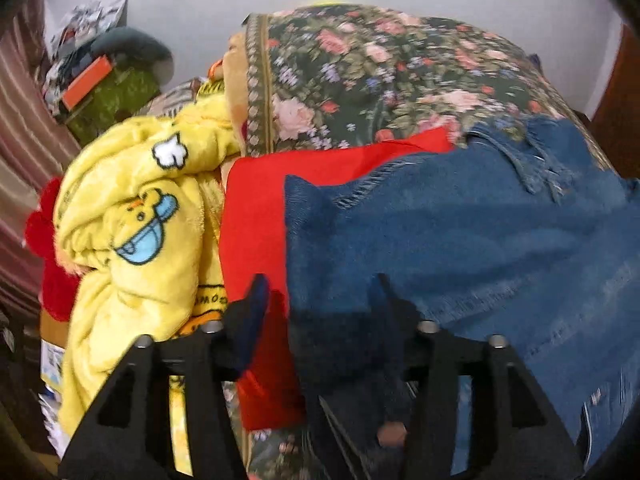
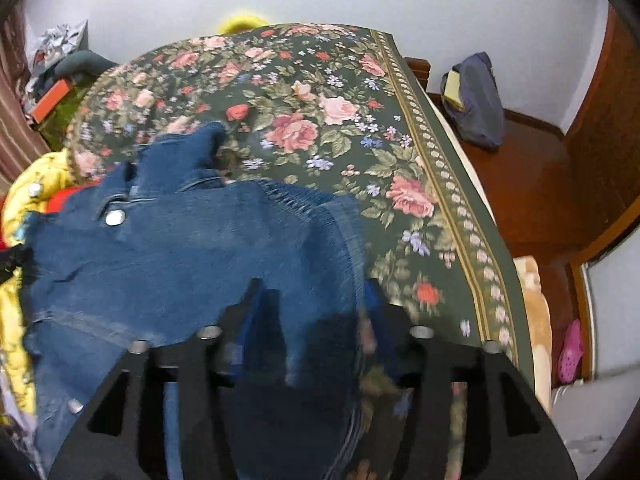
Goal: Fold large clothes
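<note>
Blue denim jeans (image 1: 460,232) lie spread on a floral bedspread (image 1: 380,72), over part of a red garment (image 1: 256,208). My left gripper (image 1: 320,296) hovers at the jeans' near left edge. Its jaws stand apart, with the denim edge and red cloth below and between them, and the pads are not pressing. In the right wrist view the jeans (image 2: 180,248) show a metal button at the waistband. My right gripper (image 2: 314,300) is open over the jeans' right edge, where the denim meets the bedspread (image 2: 320,100). The cloth under both grippers is blurred.
A yellow fleece garment (image 1: 132,216) with cartoon prints is heaped left of the red one. Clutter with an orange box (image 1: 86,80) sits at the far left by a striped curtain (image 1: 20,140). Right of the bed are a wooden floor, a blue bag (image 2: 476,104) and a pink shoe (image 2: 570,352).
</note>
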{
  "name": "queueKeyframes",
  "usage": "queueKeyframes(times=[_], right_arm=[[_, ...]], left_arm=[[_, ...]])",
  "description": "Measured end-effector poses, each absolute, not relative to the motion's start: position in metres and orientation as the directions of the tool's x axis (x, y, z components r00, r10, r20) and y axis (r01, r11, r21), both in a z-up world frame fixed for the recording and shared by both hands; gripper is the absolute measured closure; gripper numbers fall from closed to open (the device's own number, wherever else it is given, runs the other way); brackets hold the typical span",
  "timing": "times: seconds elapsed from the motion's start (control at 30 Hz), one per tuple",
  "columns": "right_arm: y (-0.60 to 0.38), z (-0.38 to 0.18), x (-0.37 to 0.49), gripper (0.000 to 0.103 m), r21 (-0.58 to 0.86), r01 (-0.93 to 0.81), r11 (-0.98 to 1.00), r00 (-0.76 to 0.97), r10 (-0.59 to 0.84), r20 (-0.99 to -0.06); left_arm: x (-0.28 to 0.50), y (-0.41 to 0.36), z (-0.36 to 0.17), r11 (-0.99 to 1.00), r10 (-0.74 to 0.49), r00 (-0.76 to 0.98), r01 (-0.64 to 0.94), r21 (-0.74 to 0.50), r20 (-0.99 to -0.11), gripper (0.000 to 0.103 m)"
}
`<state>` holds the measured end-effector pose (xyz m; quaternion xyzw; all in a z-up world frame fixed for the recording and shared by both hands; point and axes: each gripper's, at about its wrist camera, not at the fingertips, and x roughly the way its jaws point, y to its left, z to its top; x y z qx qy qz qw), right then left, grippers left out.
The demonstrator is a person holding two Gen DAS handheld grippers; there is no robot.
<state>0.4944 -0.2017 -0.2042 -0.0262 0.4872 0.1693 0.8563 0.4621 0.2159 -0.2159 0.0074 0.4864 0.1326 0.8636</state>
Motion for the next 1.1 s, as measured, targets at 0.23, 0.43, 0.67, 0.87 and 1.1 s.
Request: queueKeyframes(times=[0.23,0.43,0.67,0.87,1.1], right_arm=[[-0.195,-0.165,0.429,0.038,0.065,-0.397,0.916,0.492,0.272,-0.827],[-0.201,-0.142,0.371,0.025,0.038,-0.437,0.898,0.531,0.292,-0.796],[-0.211,-0.152,0.333,0.025,0.046,-0.436,0.899,0.497,0.283,-0.820],[-0.227,-0.176,0.309,0.025,0.110,-0.399,0.910,0.433,0.293,-0.853],[-0.243,-0.213,0.294,0.025,0.197,-0.332,0.923,0.359,0.316,-0.878]], left_arm=[[0.414,0.187,-0.172,0.974,0.220,0.534,-0.167,0.154,-0.816,0.015],[0.365,0.179,-0.152,0.983,0.175,0.553,-0.144,0.113,-0.815,0.015],[0.313,0.191,-0.159,0.991,0.090,0.525,-0.135,0.021,-0.846,0.015],[0.277,0.203,-0.191,0.987,-0.006,0.472,-0.140,-0.082,-0.882,0.015],[0.244,0.211,-0.257,0.957,-0.138,0.368,-0.189,-0.219,-0.919,0.015]])
